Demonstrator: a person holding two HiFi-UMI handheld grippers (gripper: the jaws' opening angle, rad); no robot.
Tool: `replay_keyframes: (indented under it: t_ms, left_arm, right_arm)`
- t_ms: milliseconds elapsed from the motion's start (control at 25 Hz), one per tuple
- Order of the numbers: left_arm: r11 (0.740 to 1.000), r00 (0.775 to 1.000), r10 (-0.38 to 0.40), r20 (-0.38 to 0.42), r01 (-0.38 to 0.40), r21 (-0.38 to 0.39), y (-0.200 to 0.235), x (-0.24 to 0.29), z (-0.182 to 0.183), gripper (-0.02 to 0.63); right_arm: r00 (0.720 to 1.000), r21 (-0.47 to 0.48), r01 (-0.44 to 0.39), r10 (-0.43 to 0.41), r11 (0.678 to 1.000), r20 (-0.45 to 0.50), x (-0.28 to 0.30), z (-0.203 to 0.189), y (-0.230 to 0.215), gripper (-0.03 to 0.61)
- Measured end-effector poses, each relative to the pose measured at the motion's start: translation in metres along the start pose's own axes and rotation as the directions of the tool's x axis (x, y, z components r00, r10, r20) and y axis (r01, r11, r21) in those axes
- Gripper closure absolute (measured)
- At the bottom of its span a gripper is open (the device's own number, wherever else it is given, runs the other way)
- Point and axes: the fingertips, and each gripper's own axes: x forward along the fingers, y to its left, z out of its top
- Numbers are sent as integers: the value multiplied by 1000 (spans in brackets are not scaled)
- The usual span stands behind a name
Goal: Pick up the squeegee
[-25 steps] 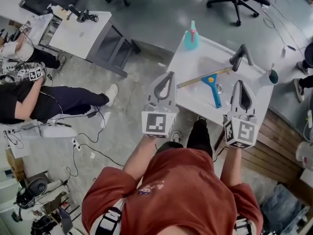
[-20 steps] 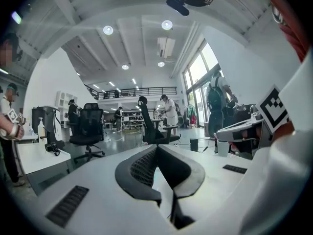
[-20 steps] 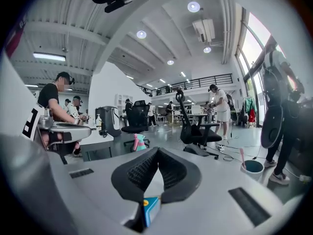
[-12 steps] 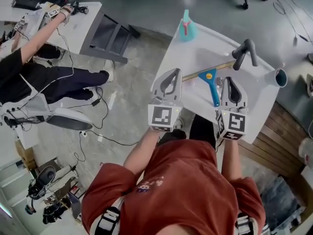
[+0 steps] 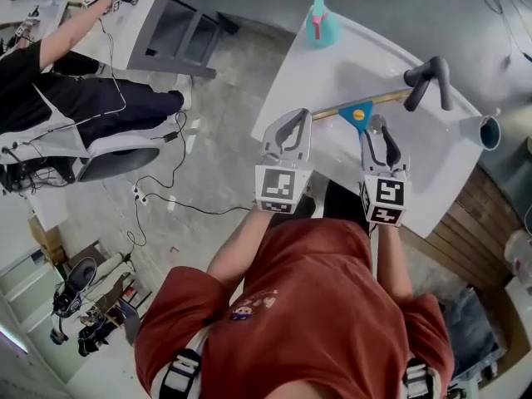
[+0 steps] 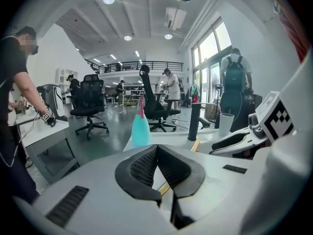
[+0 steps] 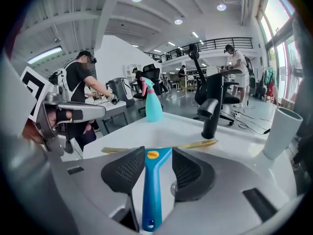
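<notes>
Right gripper (image 7: 157,156) jaws are opening astride the squeegee (image 7: 151,195) handle, untouched. Closing off-centre could skid it across the worktop (image 5: 332,73). Left gripper (image 6: 156,151) jaws sit pressed together.

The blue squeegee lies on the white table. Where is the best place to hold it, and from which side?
Take the squeegee by its blue handle, coming along it from the near table edge. The handle lies flat, narrow and straight, pointing at the person; the long blade runs crosswise. The right hand-held gripper is opening, its jaws astride the handle.
</notes>
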Motion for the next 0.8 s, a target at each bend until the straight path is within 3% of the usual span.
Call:
replay_keyframes:
  t_ms: [160,800]
  left_arm:
    - [1000,1000,7,-28,-7,-3,3,8,-15,598]
    - [1000,993,-4,-119,3,-12,-2,15,-49,598]
  right_arm:
    - [997,-6,-25,25,1000,-74,20,-25,2,365]
    - [975,-34,-79,70,996,-210,47,-63,9,387]
